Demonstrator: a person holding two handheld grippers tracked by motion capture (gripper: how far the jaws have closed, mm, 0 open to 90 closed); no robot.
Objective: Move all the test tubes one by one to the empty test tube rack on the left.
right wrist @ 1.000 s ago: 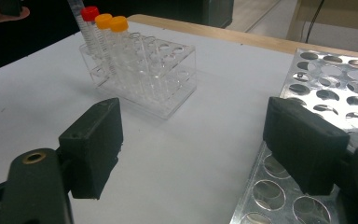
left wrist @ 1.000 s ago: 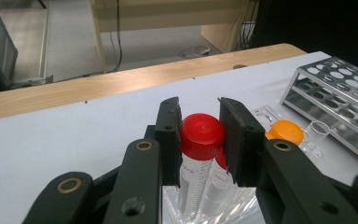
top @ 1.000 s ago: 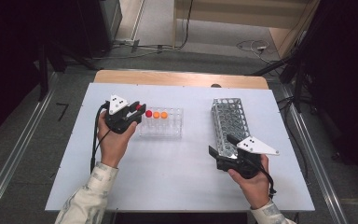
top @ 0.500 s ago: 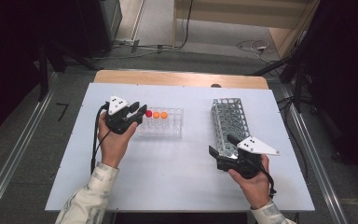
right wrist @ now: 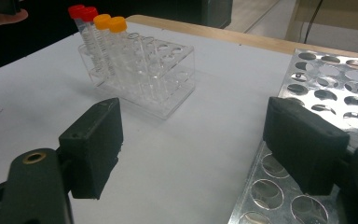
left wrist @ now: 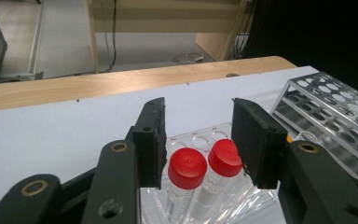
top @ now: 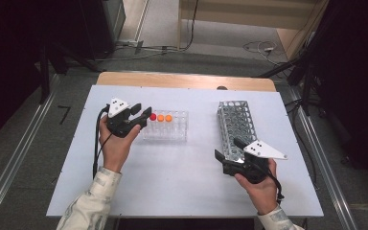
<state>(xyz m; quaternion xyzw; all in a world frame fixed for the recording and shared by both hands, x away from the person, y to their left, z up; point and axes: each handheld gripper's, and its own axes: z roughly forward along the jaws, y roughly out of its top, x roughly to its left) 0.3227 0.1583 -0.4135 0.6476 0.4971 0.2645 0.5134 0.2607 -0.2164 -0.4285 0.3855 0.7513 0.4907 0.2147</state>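
White surface (top: 182, 187) under my work, its far edge trimmed in pale wood (top: 182, 80), grey floor beyond, loose cables (top: 261, 47) trailing across it, metal rails (top: 9, 167) flanking either side, wooden furniture (top: 249, 12) at the back, dark equipment at left.

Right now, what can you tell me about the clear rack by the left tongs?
The clear rack looks like transparent plastic: a low block with rows of round holes, standing flat on the white table, left of the metal rack. One end holds four capped tubes, two with red caps and two orange; the other holes look empty. The left tongs have just been opening and stand open around the red caps, not pressing on them.
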